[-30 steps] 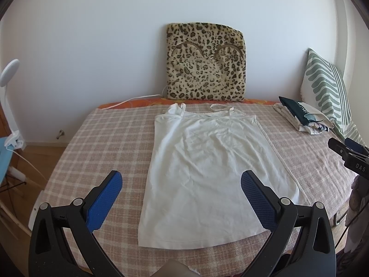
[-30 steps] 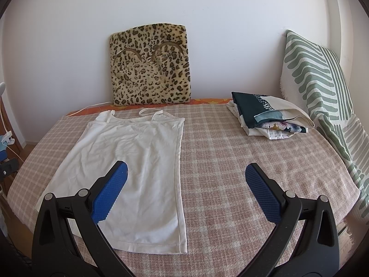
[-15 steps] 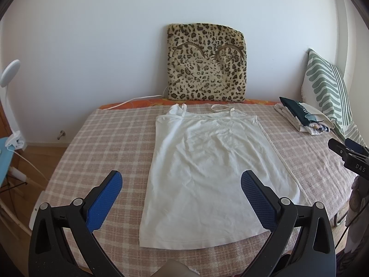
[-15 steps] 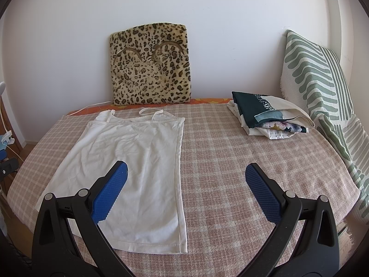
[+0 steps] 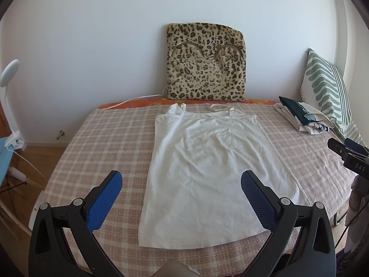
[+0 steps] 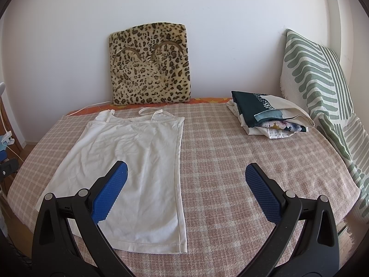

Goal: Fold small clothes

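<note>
Covering bed, checked blanket point(image 5: 110, 138), white wall point(image 5: 92, 34)

White camisole point(image 5: 212, 166) between spread tongs point(image 5: 181, 184)

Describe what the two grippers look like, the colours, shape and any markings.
Both are alike: the left gripper and the right gripper each have two black plastic arms with triangular cut-outs and silver pivot pins, spreading in a V. Each finger carries a blue cross-hatched pad. In the left view, the right gripper's black side shows white letters "DAS". No cables or sleeves are visible.
</note>
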Demonstrator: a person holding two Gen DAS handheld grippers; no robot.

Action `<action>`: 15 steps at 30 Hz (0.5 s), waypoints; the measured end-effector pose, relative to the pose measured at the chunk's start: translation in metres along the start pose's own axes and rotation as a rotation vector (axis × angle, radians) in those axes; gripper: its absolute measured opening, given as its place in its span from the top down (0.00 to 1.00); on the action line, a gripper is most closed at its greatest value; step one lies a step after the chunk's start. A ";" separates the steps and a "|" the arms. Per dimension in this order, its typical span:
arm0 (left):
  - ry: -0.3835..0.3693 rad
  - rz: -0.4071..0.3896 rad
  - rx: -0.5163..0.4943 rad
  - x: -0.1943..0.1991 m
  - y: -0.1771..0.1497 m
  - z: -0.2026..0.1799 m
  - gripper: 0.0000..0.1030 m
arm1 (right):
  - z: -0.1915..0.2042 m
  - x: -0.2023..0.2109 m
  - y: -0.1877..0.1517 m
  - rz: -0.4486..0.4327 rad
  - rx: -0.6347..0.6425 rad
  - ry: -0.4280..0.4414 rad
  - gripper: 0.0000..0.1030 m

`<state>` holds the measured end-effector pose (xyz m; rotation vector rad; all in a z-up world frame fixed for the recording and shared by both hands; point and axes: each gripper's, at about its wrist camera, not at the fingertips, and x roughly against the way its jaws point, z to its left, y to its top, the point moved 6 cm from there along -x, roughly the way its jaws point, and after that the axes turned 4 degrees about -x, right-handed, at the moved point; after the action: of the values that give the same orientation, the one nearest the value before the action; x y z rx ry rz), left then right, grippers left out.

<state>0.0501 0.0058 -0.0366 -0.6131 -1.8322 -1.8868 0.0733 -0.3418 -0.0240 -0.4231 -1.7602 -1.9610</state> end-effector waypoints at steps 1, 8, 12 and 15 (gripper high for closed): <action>0.000 0.000 0.000 0.000 0.000 0.000 0.01 | 0.000 0.000 0.000 0.000 -0.001 0.000 0.00; 0.001 0.002 0.000 0.001 0.000 0.000 0.01 | 0.000 0.000 0.000 0.001 0.001 0.001 0.00; 0.002 0.002 -0.002 0.001 -0.001 0.000 0.01 | 0.000 -0.001 0.000 0.000 -0.002 0.001 0.00; 0.001 0.005 -0.002 0.001 -0.001 0.001 0.01 | 0.000 -0.001 0.000 -0.001 0.000 0.002 0.00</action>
<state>0.0488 0.0066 -0.0371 -0.6161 -1.8265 -1.8859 0.0736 -0.3417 -0.0247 -0.4206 -1.7597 -1.9611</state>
